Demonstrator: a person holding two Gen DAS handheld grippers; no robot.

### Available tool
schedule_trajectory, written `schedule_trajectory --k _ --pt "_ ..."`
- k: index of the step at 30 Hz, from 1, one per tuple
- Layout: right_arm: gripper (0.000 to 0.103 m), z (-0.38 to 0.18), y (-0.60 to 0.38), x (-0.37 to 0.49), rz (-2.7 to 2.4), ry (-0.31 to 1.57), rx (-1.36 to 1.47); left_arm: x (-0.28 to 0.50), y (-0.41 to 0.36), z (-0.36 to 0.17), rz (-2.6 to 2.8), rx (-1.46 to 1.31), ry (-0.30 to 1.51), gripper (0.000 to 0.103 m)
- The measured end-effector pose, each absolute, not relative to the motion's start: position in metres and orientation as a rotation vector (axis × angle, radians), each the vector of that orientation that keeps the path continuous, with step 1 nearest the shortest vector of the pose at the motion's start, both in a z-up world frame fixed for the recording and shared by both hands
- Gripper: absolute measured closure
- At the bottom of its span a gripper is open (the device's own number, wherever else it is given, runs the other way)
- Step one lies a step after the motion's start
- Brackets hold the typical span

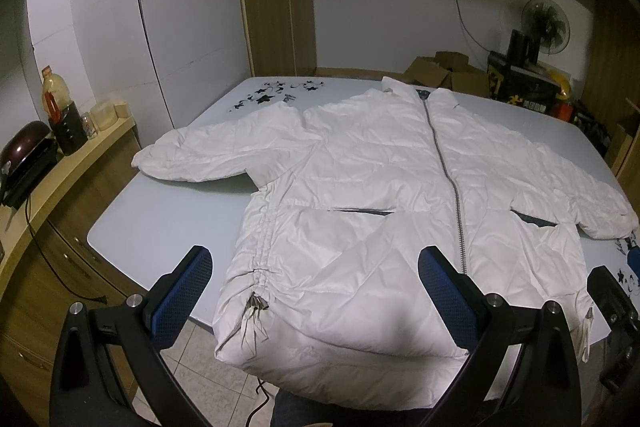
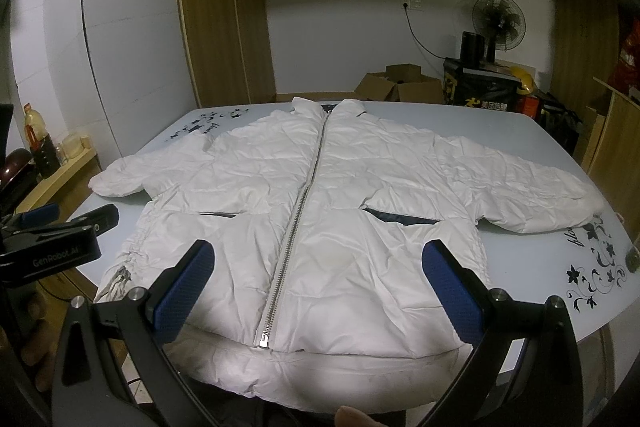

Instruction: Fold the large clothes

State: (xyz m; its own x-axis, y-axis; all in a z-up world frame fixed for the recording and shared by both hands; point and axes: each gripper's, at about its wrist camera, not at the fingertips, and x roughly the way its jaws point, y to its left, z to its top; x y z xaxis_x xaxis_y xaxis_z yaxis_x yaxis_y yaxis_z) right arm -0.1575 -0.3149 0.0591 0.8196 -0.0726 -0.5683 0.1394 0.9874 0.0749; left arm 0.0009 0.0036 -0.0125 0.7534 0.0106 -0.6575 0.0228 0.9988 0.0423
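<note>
A large white puffer jacket [image 1: 360, 179] [image 2: 328, 195] lies front up and zipped on the pale blue table [image 1: 160, 211] [image 2: 520, 131], both sleeves spread out, collar at the far side. Its hem hangs over the near table edge. My left gripper [image 1: 314, 271] hovers open above the hem's left part, nothing between its blue pads. Over the hem near the zipper's lower end, my right gripper [image 2: 318, 267] also stands open and holds nothing. The left gripper's black body [image 2: 52, 239] shows at the left of the right wrist view.
A wooden counter [image 1: 60, 163] at the left carries an oil bottle [image 1: 54, 99], jars and a dark pot [image 1: 24, 151]. Behind the table stand cardboard boxes [image 1: 444, 71], a black box [image 2: 480, 91] and a fan [image 2: 498, 17]. Tiled floor [image 1: 208, 367] lies below the near edge.
</note>
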Motion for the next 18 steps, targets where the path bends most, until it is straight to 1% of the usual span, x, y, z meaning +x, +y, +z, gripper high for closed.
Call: schedule_trajectory --k 18 --pt "0.000 0.0568 -0.3226 -0.1610 -0.126 0.601 0.103 0.0028 0.0048 -0.0154 -0.010 0.049 0.728 0.000"
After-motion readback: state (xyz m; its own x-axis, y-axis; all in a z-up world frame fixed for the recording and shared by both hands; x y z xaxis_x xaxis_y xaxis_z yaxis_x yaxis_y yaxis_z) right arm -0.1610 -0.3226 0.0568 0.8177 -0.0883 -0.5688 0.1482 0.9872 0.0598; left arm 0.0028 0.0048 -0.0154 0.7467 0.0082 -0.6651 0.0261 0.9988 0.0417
